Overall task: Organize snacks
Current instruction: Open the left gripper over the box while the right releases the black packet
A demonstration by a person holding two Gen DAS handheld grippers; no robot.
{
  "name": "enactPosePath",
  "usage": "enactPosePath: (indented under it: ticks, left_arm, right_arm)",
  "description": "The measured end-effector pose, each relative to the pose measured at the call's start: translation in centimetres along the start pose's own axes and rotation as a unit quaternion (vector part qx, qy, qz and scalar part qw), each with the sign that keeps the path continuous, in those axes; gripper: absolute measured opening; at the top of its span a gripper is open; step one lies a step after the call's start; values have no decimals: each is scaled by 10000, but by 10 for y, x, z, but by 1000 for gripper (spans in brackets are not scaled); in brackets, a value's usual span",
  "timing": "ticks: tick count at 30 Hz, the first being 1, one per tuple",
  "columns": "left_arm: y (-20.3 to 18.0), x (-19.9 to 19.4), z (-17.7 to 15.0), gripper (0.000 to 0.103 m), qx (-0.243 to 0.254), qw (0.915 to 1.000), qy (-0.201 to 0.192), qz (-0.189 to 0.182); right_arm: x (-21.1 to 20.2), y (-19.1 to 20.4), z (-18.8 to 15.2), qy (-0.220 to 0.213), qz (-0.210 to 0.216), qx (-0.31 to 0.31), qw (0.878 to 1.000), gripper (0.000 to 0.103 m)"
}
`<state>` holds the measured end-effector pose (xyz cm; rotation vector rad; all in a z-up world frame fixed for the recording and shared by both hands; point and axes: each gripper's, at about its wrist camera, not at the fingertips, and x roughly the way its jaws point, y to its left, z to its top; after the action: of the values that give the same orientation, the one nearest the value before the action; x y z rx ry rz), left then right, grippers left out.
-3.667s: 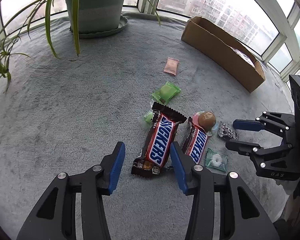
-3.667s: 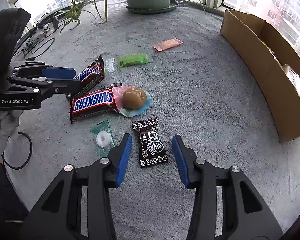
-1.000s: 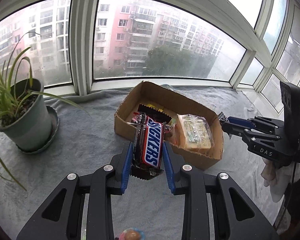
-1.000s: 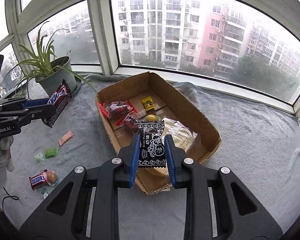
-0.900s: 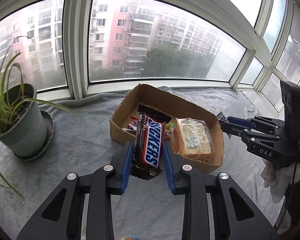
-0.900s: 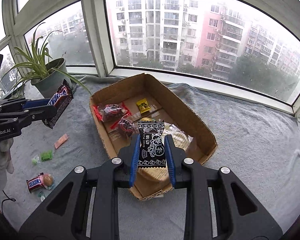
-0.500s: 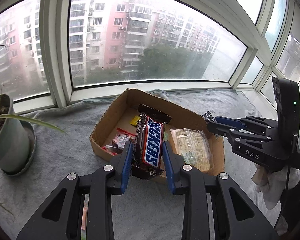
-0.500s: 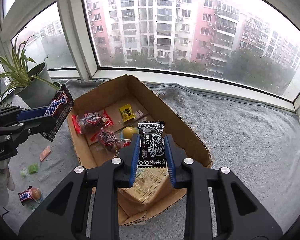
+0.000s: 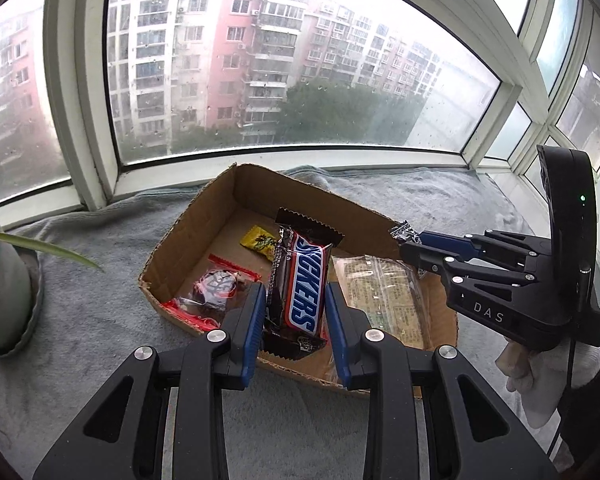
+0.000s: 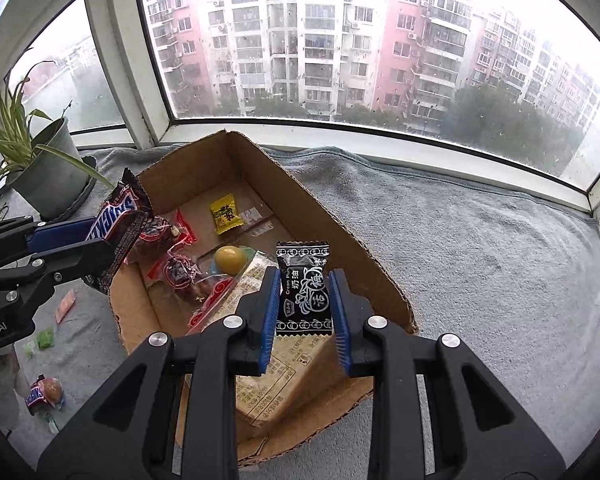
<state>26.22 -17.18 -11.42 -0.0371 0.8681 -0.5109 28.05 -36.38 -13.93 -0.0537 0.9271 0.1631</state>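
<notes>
On my far left a potted plant [image 10: 44,168] stands by the window on the grey blanket [image 10: 480,248]. Down on the blanket near it I can see loose sweets: a pink wrapper [image 10: 65,305], a green one [image 10: 45,338] and a second small chocolate bar with a round sweet [image 10: 44,394].

My left gripper [image 9: 295,312] has its jaws clamped on a Snickers bar [image 9: 303,286], held upright, with its lower end over the near wall of the cardboard box [image 9: 168,240]. From the right camera the bar sits at the box's left wall.

Inside the box I see, from left, red-wrapped sweets [image 10: 180,270], a yellow packet [image 10: 225,213] further back, a round yellow sweet [image 10: 230,259], and a clear pack of biscuits [image 9: 380,296] lying flat toward the right.

My right gripper [image 10: 304,304] has its jaws closed on a black plum candy [image 10: 303,290], upright, hanging above the biscuit pack inside the box. In the left camera only the tip of that wrapper shows past the fingers, near the box's right wall
</notes>
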Motion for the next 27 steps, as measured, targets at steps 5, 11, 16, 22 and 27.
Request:
enactPosePath:
  ticks: [5,11,16,22,27]
  left_arm:
    - [-2,2,1,30,29,10000,5,-22]
    - [-2,0,3,39,13,10000,-12,38]
    - [-4,-6,4,39,67,9999,-61,50]
    - [-8,-24,2,39,160,9996,-192,98]
    - [-11,-49,-1,39,250,9990,-348,125]
  right_arm:
    - [0,2,0,-9,-74,-60,10000,26]
    - [-6,2,1,-102,-134,-45,9998,46]
    - [-13,7,4,-160,-131,-91,9997,46]
    - [-33,13,5,-285,-90,-133,9995,46]
    - [-55,22,1,-418,-23,-171,9990,46]
